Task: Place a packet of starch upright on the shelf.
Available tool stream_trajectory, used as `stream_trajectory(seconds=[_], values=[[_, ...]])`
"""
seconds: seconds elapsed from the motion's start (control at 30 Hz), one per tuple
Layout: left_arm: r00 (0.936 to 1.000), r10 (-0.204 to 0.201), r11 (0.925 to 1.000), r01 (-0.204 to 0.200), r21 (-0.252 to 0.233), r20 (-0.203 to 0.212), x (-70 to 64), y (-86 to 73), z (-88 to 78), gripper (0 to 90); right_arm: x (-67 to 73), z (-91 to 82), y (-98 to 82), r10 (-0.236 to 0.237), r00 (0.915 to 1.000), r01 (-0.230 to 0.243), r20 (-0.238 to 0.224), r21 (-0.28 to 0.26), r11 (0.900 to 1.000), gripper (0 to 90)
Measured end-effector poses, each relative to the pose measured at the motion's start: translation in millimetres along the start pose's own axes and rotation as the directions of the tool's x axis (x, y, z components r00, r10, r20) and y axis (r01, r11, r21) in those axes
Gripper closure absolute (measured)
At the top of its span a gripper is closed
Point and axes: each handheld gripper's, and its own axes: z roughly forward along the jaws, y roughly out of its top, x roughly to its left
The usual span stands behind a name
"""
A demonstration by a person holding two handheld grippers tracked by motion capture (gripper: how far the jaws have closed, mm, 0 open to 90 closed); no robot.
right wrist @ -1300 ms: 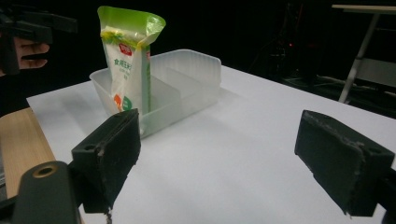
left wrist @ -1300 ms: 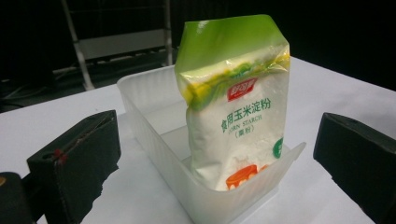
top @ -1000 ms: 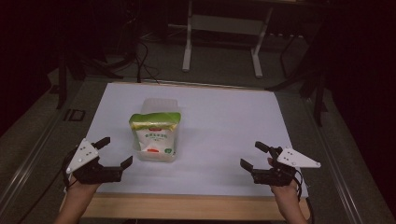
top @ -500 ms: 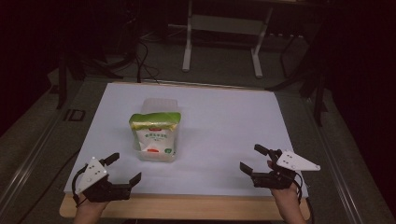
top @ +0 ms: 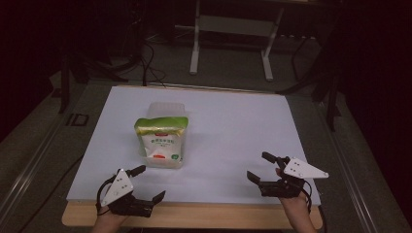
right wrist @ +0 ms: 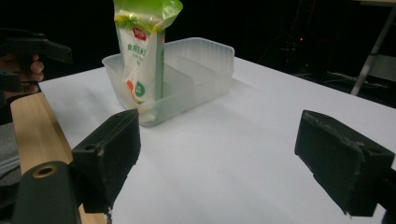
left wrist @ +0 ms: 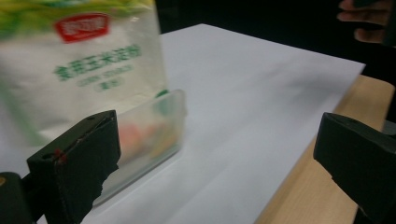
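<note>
Beside the clear plastic tub (top: pixel 165 109), which sits toward the left-middle of the white worktop (top: pixel 233 126), everything else takes its bearings. A green-and-white starch bag (top: pixel 161 141) stands upright in the tub's near compartment, leaning on the near wall, so the tub probably serves to keep the soft pouch from slumping. The left tool (top: pixel 141 183) hovers just in front of the tub at the worktop's wooden front edge, jaws spread wide and gripping nothing; in the left gripper view the bag (left wrist: pixel 79 65) looms close between those jaws, which suggests a reach toward it. The right tool (top: pixel 265 167) waits well to the right of the tub, also wide and empty, aimed back at the bag (right wrist: pixel 142 56), likely ready to steady or assist.
</note>
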Motion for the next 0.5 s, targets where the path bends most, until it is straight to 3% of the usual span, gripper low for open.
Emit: stream_trajectory(seconds=[0.13,0.5], values=[[0.9997,0.009,0.9998,-0.009,0.018,0.021,-1.1,-3.7,6.0,0.7,-0.4,2.6,-3.7,-0.003,1.0000,0.003,-0.001,0.009,1.000,14.2],[0.9999,-0.010,0.9996,0.010,0.024,0.002,8.9,-12.9,8.6,0.8,0.4,9.7,-8.9,-0.023,0.9997,0.023,0.000,0.031,0.999,14.2]])
